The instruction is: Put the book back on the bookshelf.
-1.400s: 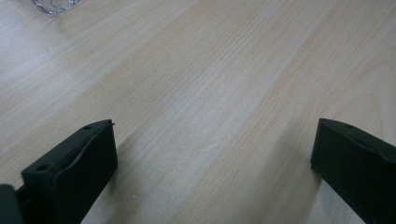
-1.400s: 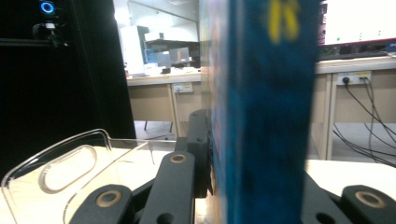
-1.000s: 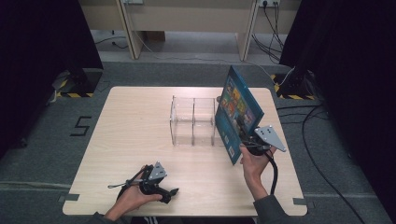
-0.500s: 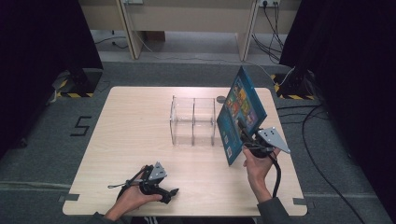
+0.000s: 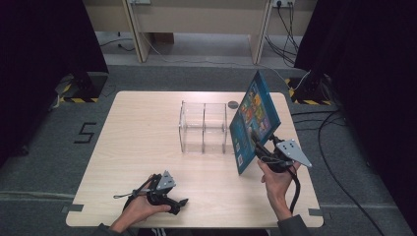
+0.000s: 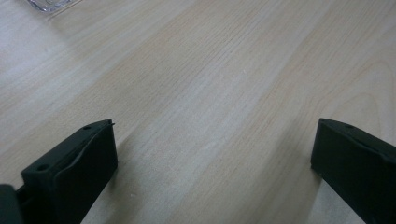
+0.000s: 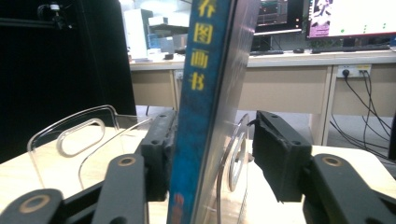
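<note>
Left gripper (image 5: 158,191): jaws spread wide and released, with bare wooden surface (image 5: 133,132) between them; in the left gripper view a corner of clear plastic is cut off by the frame's upper left edge, well ahead of the jaws. Clear acrylic rack (image 5: 204,127): stands mid-surface, its upright dividers forming slots; far ahead and to the right of the left jaws, directly ahead of the right jaws. Small dark disc (image 5: 232,104): lies on the surface just beyond the rack. Blue picture book (image 5: 253,120): upright and tilted, at the rack's right end, spine toward the right gripper (image 5: 260,145). Right jaws: they have just been opening; the book stands between them, the left jaw close against its spine side, the right jaw clear of the cover with a gap. A rack divider (image 7: 236,158) rises between book and right jaw. The book's lower edge is hidden, so its seating in a slot cannot be made out.
</note>
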`<move>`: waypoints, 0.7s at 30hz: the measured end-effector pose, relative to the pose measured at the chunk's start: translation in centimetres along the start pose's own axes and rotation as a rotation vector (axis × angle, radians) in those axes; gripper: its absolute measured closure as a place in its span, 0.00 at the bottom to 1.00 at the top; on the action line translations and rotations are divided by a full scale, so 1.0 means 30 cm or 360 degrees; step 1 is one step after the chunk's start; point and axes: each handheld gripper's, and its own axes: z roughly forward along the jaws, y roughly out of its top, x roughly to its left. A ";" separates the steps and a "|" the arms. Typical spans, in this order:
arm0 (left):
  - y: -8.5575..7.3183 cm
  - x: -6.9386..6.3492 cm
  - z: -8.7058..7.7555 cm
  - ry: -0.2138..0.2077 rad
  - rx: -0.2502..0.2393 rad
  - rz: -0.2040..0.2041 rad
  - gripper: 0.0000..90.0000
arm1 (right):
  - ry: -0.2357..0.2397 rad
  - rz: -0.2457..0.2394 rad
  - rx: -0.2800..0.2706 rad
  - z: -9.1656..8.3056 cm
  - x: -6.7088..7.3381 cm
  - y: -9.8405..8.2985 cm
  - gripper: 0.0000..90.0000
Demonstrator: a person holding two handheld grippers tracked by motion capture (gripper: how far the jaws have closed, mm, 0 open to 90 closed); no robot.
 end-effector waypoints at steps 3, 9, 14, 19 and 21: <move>0.000 0.000 0.000 -0.0002 0.0000 0.0000 0.00 | 0.0024 -0.0022 -0.0010 -0.026 0.007 0.005 0.53; 0.000 0.000 0.000 -0.0001 0.0000 0.0000 0.00 | 0.0046 -0.0052 -0.0009 -0.076 0.013 -0.004 0.48; 0.000 0.000 0.000 -0.0002 0.0000 0.0000 0.00 | 0.0043 -0.0084 0.0012 -0.111 0.006 -0.013 0.45; 0.000 0.000 0.000 -0.0001 0.0000 0.0000 0.00 | 0.0031 -0.0069 0.0019 -0.142 -0.016 -0.024 0.44; 0.000 0.000 0.000 -0.0001 0.0000 0.0001 0.00 | 0.0030 -0.0049 0.0024 -0.153 -0.027 -0.029 0.44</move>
